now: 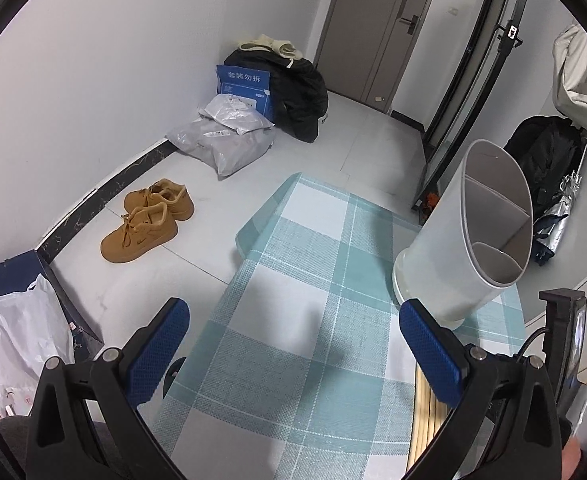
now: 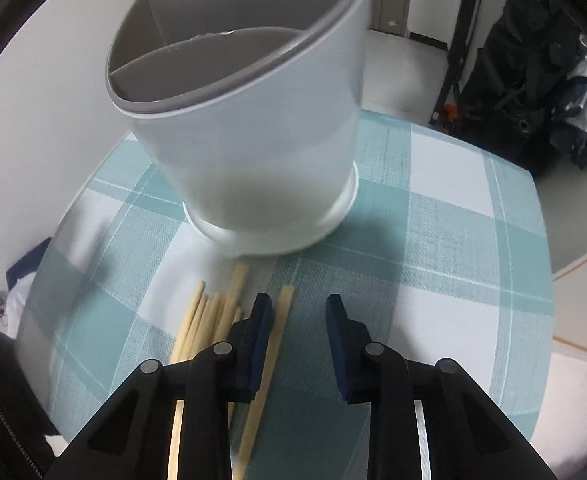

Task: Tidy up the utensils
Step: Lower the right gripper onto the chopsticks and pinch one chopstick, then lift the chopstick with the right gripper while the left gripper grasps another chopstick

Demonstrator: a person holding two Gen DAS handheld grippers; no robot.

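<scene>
Home entryway: shoes (image 1: 147,220), door (image 1: 377,28).

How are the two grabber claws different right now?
The left gripper has its blue pads spread wide over bare tablecloth; the right gripper has its pads much closer together. The left has nothing between its pads, while the right sits beside the chopsticks. Both are black with blue pads.

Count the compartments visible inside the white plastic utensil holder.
3 in the white plastic utensil holder: one along the near rim, two behind the dividers. More may be hidden.
</scene>
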